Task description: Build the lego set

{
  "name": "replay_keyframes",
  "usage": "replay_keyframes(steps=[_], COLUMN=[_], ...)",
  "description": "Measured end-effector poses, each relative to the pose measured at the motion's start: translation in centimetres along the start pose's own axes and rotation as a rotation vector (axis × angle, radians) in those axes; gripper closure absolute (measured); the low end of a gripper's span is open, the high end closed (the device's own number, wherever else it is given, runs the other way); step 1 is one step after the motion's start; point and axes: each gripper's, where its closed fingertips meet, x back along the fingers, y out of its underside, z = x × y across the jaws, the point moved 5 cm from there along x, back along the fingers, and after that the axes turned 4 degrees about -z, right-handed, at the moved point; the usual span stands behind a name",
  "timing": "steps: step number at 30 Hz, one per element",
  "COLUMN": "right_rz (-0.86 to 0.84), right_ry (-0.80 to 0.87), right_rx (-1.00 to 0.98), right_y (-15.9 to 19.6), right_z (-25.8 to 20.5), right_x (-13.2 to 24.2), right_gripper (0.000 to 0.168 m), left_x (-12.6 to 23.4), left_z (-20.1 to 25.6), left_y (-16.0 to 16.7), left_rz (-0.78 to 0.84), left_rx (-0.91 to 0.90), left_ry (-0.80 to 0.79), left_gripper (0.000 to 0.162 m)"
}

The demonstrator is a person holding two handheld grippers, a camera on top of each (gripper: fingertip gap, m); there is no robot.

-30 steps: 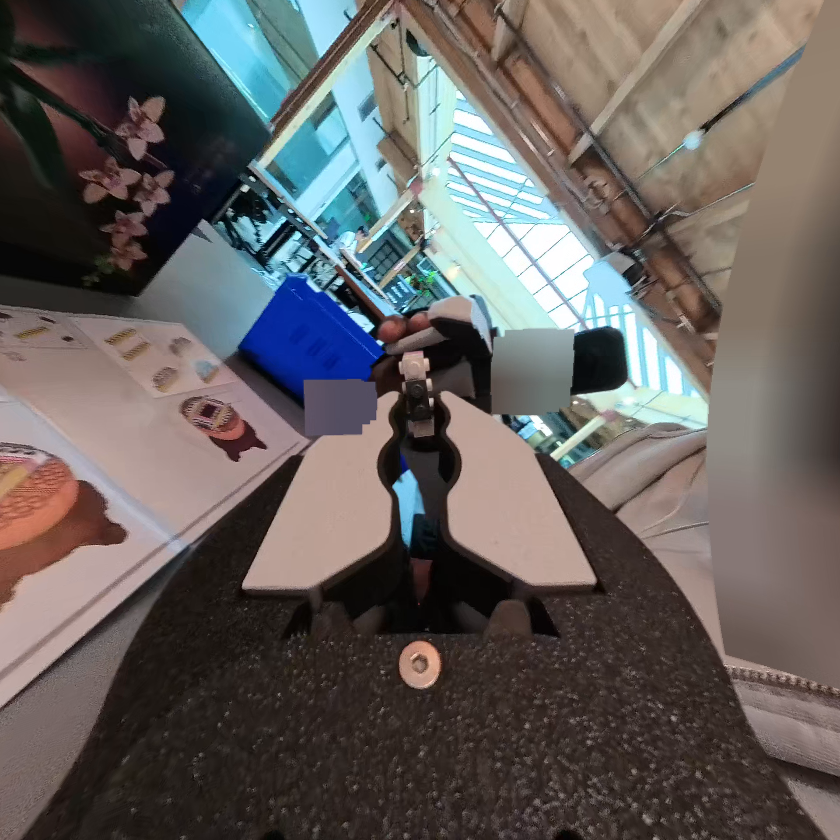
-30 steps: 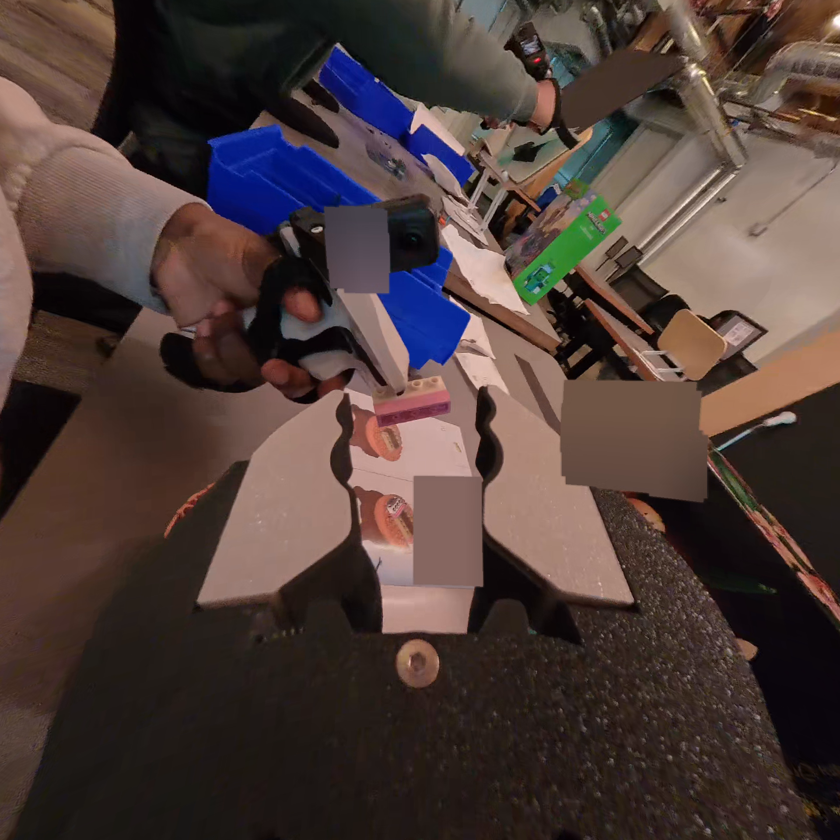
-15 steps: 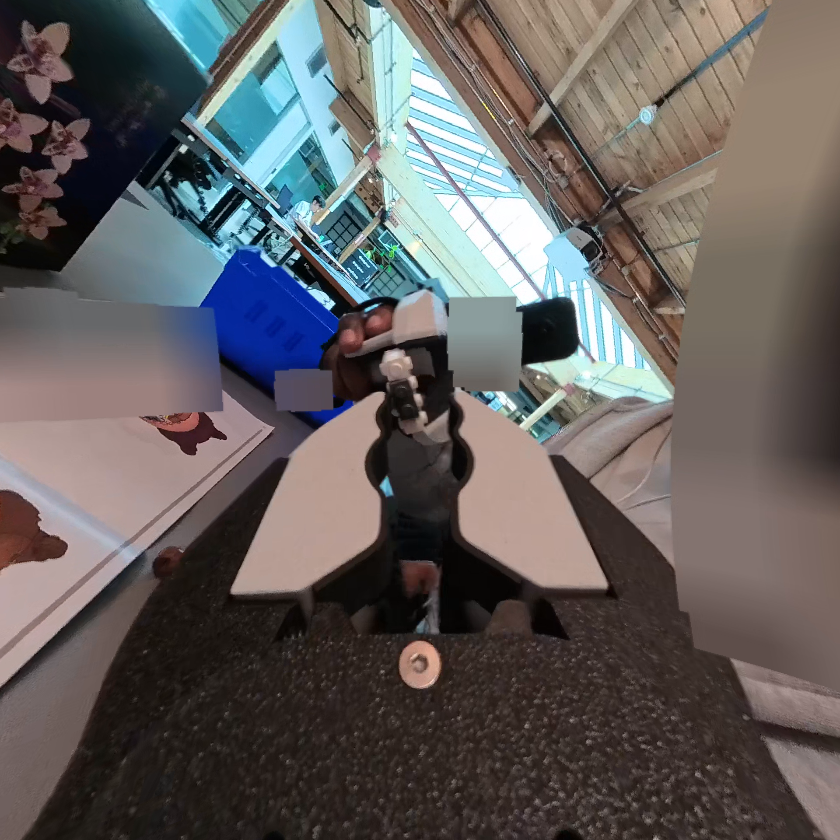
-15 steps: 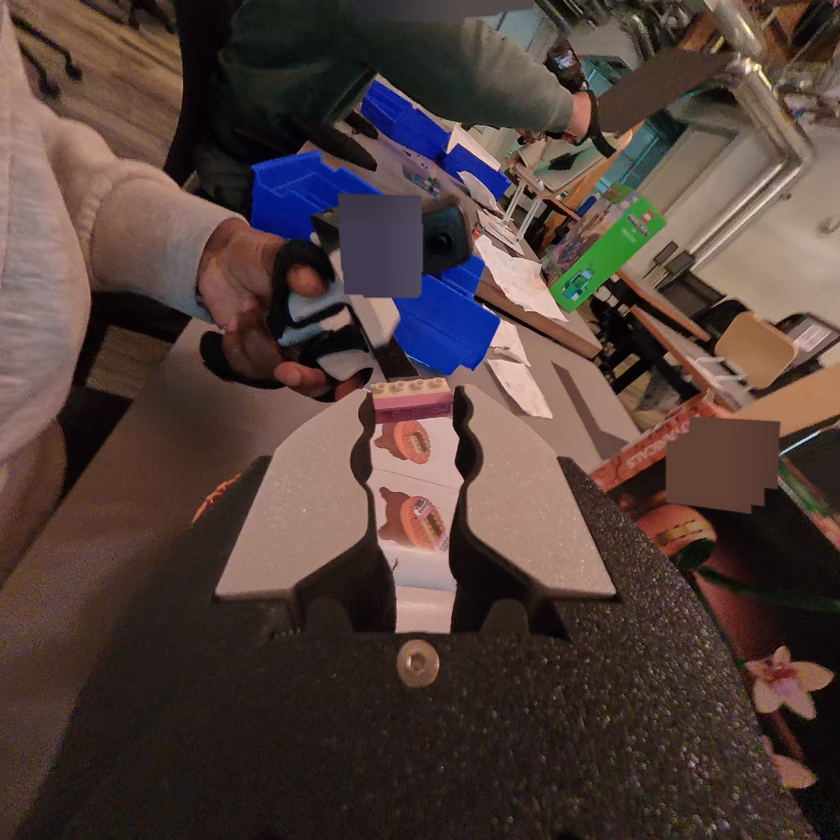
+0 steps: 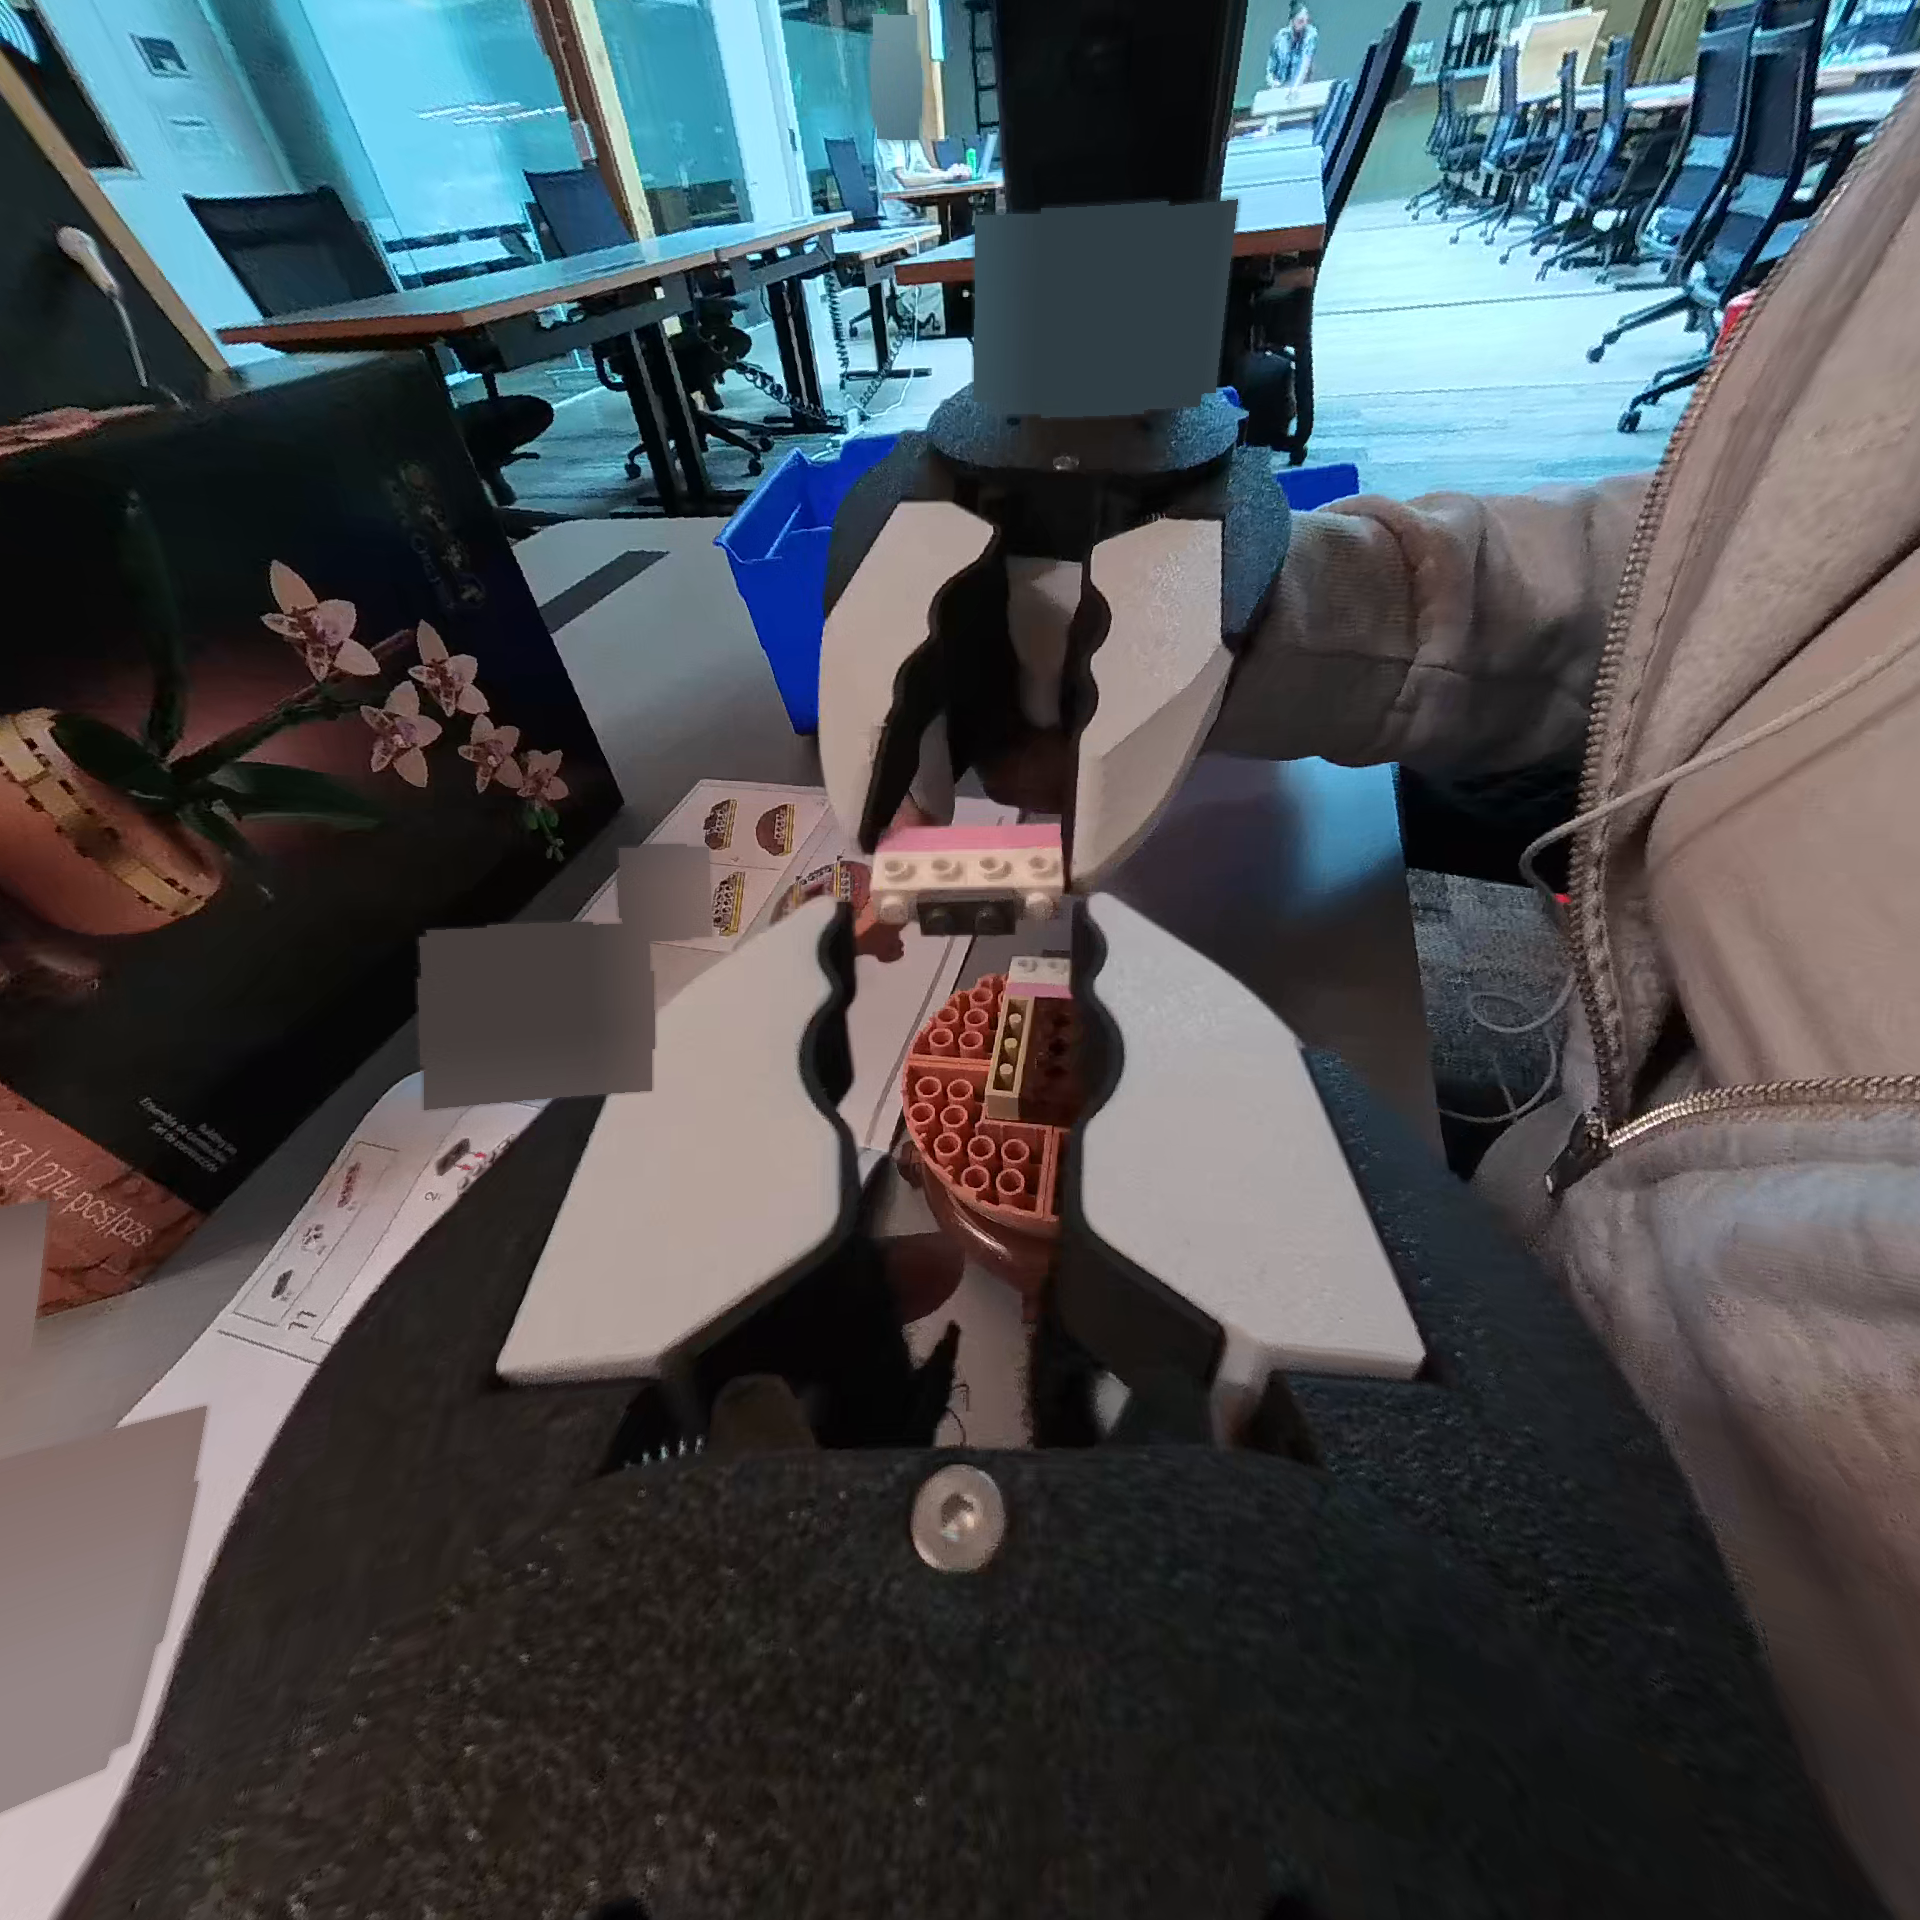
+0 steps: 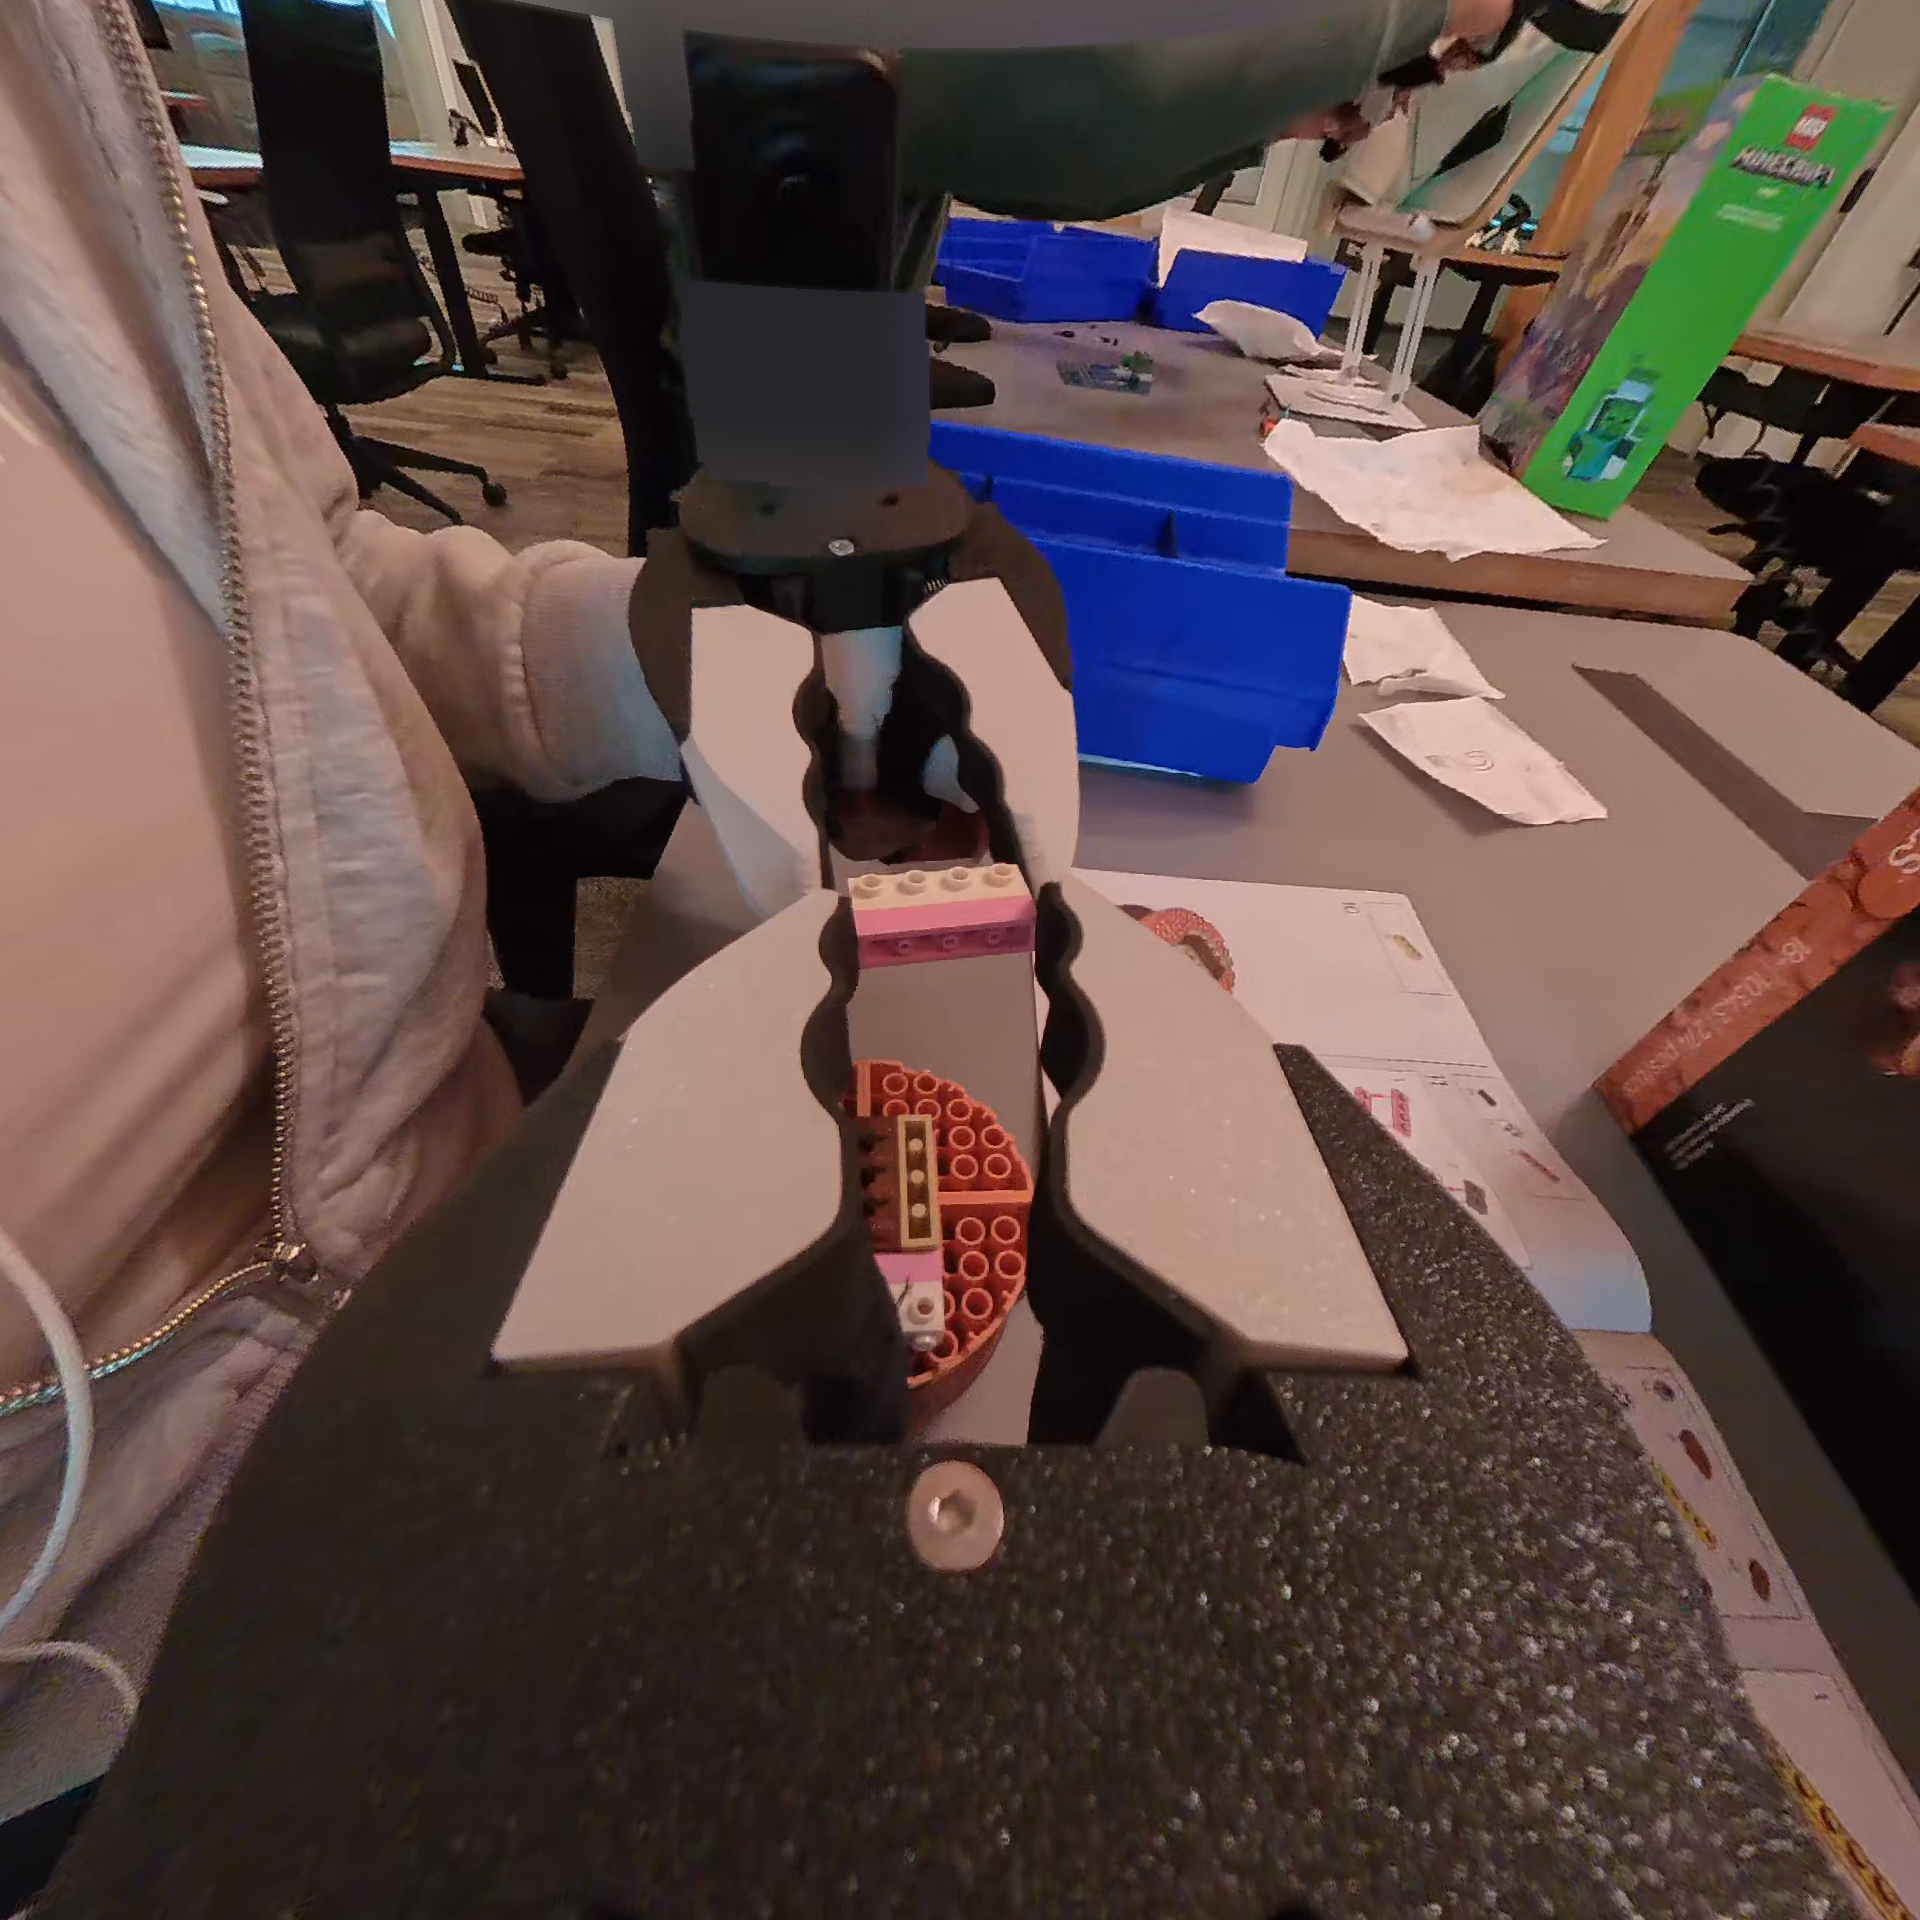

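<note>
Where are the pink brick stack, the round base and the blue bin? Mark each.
pink brick stack (image 6: 943, 923), right wrist view, pink front face.
round base (image 6: 982, 1148), right wrist view, studded top.
blue bin (image 6: 1174, 644), right wrist view, front wall.

gripper (image 5: 961, 914): grey fingers | black speckled body | silver screw | beige zip hoodie (image 5: 1714, 831)

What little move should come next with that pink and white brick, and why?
Probably lower the right gripper straight down: it is shut on the pink and white brick, which hangs above the round brown base on the table. The left gripper is open, holding nothing.
</note>
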Motion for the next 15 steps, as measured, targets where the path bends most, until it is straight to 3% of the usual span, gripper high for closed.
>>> replay_keyframes(steps=[15], right_rz=[-0.192], right_ry=[0.042], right_rx=[-0.016], right_y=[2.7], right_z=[-2.1], right_x=[-2.0], right_gripper=[0.136], left_x=[0.4], left_z=[1.3], left_y=[3.5], left_rz=[-0.130], left_rx=[-0.049], left_ry=[0.071], left_gripper=[0.130])
